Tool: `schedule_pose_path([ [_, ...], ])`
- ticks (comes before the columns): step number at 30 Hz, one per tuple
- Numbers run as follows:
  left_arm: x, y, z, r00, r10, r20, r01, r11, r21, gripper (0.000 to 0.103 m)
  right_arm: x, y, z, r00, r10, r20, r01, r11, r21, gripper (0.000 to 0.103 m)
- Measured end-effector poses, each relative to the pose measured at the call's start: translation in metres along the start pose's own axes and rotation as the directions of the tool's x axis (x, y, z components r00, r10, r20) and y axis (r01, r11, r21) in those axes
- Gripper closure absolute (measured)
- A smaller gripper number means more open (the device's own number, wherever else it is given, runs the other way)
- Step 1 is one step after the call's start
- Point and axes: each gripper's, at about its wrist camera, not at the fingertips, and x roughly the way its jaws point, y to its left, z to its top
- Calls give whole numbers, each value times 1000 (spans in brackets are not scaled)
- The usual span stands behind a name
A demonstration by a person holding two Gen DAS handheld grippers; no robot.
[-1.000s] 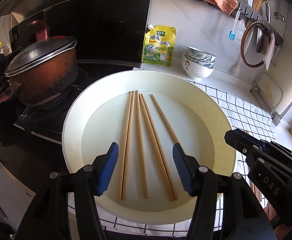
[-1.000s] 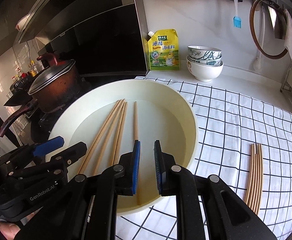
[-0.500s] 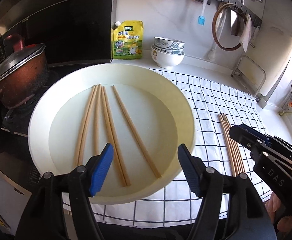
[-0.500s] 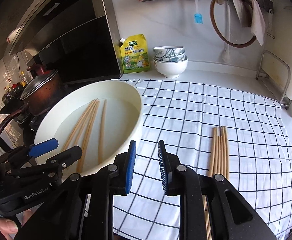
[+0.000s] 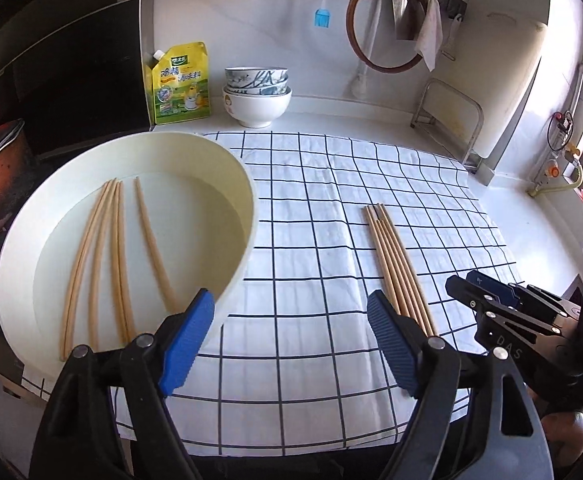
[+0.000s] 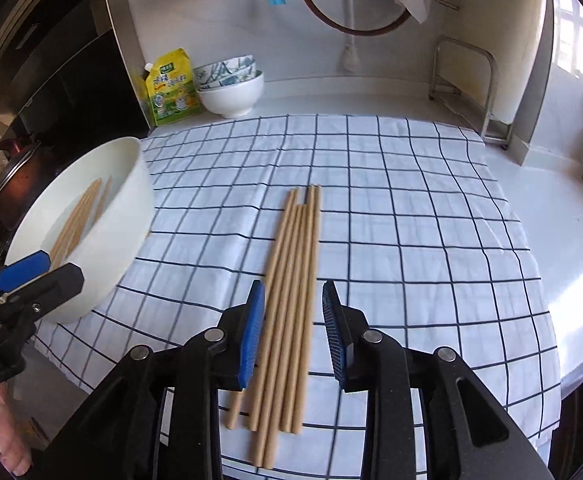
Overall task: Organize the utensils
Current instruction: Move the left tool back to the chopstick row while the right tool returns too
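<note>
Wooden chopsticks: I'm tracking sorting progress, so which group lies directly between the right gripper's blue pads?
The bundle of wooden chopsticks on the checked cloth, framed by the opening right gripper. The others lie in the cream basin.

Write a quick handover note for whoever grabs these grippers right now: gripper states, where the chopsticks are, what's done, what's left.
Left gripper: jaws opening, empty, over the checked cloth beside the white basin.
Right gripper: jaws opening, nothing gripped, straddling the chopstick bundle on the cloth.
Things: five chopsticks in the basin; the bundle lies roughly aligned on the cloth.
Done: one batch laid out on the cloth.
Left: probably move the basin's chopsticks across to join the bundle.
</note>
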Motion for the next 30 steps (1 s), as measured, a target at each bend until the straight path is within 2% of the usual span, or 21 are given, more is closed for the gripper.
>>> schedule_pose_path([
  [6, 24, -19, -2, 999, -5, -52, 6, 1000, 24, 24, 20, -17, -10, 999, -10, -48, 10, 1000, 11, 71],
  [15, 53, -37, -3, 994, -1, -112, 6, 999, 46, 23, 39, -16, -1, 997, 5, -71, -7, 1000, -18, 71],
  [30, 75, -36, -12, 985, 12, -174, -11, 1000, 7, 22, 51, -10, 0, 994, 9, -109, -19, 996, -89, 71],
])
